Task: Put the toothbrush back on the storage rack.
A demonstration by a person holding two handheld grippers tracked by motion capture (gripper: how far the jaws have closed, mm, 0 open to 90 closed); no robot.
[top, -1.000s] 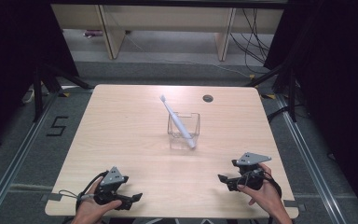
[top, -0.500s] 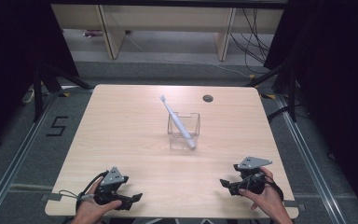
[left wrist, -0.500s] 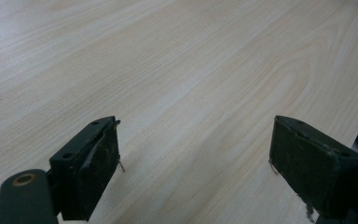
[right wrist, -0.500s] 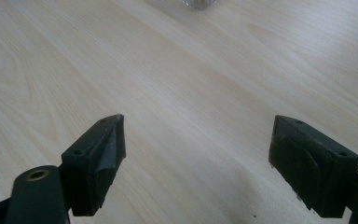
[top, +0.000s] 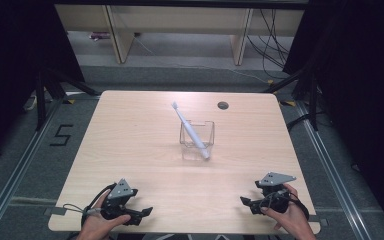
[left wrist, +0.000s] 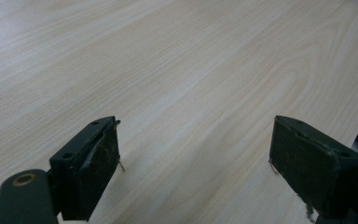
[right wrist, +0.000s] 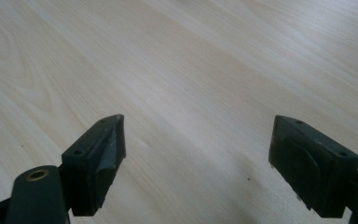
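Two grippers, both ours, sit at the near edge of the desk (top: 130, 130). We have the left gripper (top: 142, 212) by the near left corner and the right gripper (top: 247, 202) by the near right corner, each with a hand wrapped around it. Left jaws stand wide apart with nothing between them; the left gripper view gives us bare wood grain in the gap (left wrist: 196, 158). Same on the right: jaws spread wide, nothing gripped, bare desk in between (right wrist: 196, 158).

We see a white toothbrush (top: 191, 131) standing tilted in a clear square cup (top: 207, 131) near the middle of the desk, a bit toward the far edge. Its head end leans up and out over the cup's far left rim, its lower end rests at the near right of the cup. Both grippers are well apart from the cup. A small dark round hole (top: 223, 105) sits near the far edge, right of the toothbrush.
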